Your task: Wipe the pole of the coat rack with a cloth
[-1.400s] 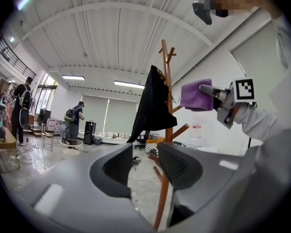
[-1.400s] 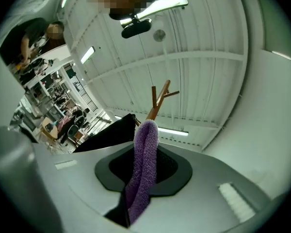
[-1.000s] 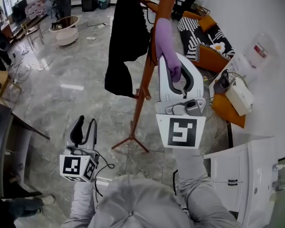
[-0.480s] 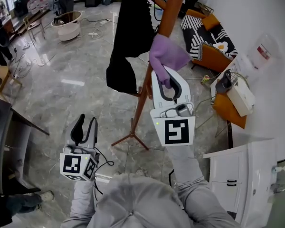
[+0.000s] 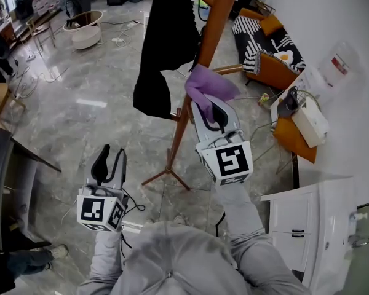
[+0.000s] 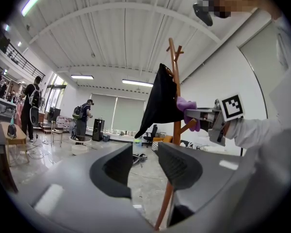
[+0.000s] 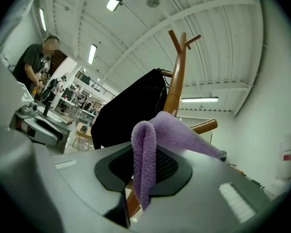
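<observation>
Purple cloth point(image 5: 204, 86), brown pole point(image 5: 204, 48), black coat point(image 5: 166, 48).

cloth point(image 5: 206, 87): in right tongs point(image 5: 210, 107), against pole point(image 5: 213, 29)
coat point(image 5: 163, 48): left of pole
left tongs point(image 5: 107, 162): lower left, apart from pole

No lettering, number or brand can be read anywhere. The cube point(image 5: 229, 161) of the right gripper point(image 5: 210, 108) and the cube point(image 5: 98, 211) of the left gripper point(image 5: 111, 157) carry only black-and-white square marker patterns. Well off to the right gripper's right, a red-and-white label point(image 5: 336, 64) on a pale bag point(image 5: 347, 51) is too small to read.
</observation>
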